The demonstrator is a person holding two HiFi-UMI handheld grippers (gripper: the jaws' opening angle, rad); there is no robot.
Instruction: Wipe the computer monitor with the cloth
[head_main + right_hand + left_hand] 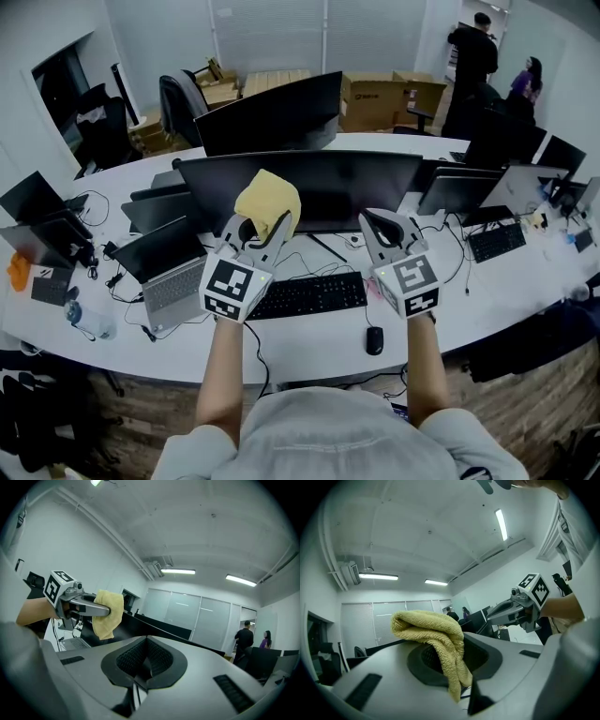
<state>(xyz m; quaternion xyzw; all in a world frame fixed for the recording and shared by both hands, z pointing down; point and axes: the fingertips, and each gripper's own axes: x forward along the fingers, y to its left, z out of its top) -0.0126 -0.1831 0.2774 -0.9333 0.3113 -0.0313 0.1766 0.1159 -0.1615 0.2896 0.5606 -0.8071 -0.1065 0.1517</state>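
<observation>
A folded yellow cloth (268,200) is pinched in my left gripper (263,228), held up in front of the dark monitor (347,186) at the desk's middle. In the left gripper view the cloth (436,639) bulges out of the shut jaws and hangs down. My right gripper (386,228) is raised beside it, jaws shut with nothing between them, just before the monitor's lower right part. The right gripper view shows the left gripper (101,611) with the cloth (108,613) at the left and the monitor's top edge (164,629) behind.
A black keyboard (309,295) and a mouse (374,339) lie on the white desk (328,342) below the grippers. An open laptop (167,267) sits left, more monitors (459,192) and a keyboard (496,241) right. A second screen (272,114) stands behind. Two people (473,61) stand far right.
</observation>
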